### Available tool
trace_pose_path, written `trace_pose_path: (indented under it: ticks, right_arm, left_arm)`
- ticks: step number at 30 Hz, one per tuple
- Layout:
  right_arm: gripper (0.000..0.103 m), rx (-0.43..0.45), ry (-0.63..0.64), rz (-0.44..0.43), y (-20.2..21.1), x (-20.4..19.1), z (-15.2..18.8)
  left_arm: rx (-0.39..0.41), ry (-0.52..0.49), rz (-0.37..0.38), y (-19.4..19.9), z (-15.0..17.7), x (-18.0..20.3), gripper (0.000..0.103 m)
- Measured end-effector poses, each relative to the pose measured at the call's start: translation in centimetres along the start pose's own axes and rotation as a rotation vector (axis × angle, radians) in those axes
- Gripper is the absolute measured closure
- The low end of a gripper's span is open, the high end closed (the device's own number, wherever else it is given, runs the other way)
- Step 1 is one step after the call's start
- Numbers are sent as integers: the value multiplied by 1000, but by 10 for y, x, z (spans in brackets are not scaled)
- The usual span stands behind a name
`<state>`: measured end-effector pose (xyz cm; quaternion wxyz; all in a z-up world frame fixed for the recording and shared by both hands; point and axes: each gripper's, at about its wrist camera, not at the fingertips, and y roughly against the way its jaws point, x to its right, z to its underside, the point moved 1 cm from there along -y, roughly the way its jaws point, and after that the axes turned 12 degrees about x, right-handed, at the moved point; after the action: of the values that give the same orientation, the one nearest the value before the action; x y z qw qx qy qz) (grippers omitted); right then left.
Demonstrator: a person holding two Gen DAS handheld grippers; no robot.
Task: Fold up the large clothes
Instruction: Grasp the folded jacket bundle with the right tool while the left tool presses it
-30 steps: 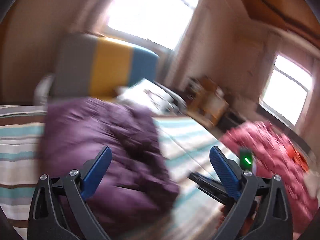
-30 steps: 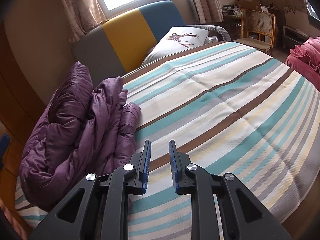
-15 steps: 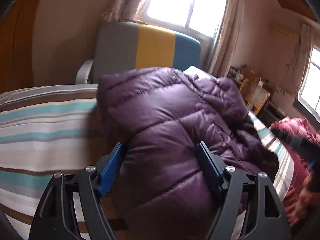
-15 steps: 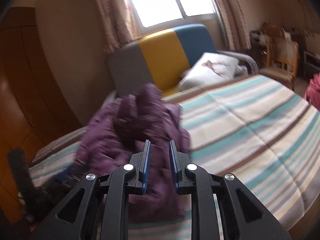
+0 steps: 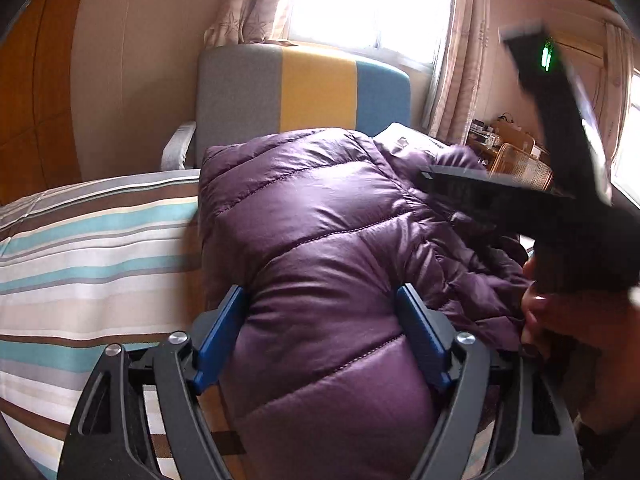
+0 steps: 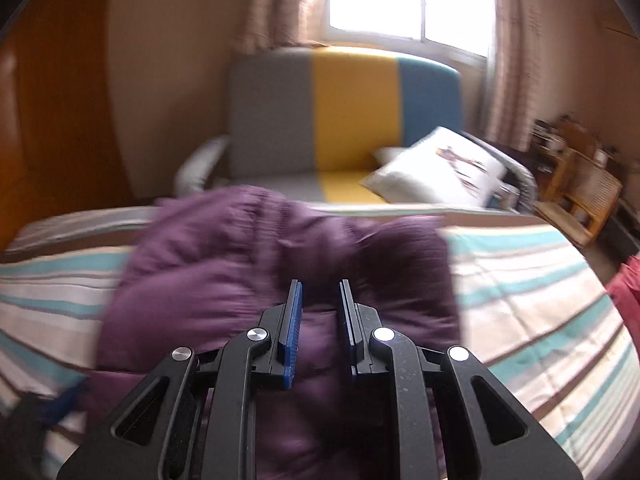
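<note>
A bulky purple quilted down jacket lies bunched on a striped bed. My left gripper is open wide, its blue-padded fingers straddling a thick fold of the jacket at the near edge. The right gripper's black body crosses the right of the left wrist view above the jacket, held by a hand. In the right wrist view the jacket is blurred, and my right gripper hovers over it with a narrow empty gap between the jaws.
A grey, yellow and blue sofa with a white printed cushion stands beyond the bed under a bright window. A wicker chair and cluttered desk stand at the right. A red-pink quilt lies at the far right. Wooden panelling lines the left wall.
My left gripper moved in from beside the jacket and now straddles its near fold. My right gripper swung left from over the bed to above the jacket, its gap widening slightly.
</note>
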<state>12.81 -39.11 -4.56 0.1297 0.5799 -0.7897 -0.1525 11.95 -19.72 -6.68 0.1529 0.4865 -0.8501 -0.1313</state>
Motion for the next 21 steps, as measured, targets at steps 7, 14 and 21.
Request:
trace_pose_path:
  ticks: [7, 14, 21]
  right_arm:
    - [85, -30, -97, 33, -26, 39, 47]
    - [85, -58, -139, 11, -33, 44, 51]
    - [85, -50, -142, 10, -34, 43, 50]
  left_arm:
    - [6, -58, 7, -7, 9, 13, 17]
    - [-22, 20, 23, 1, -7, 4, 14]
    - [-38, 63, -109, -21, -63, -8, 14]
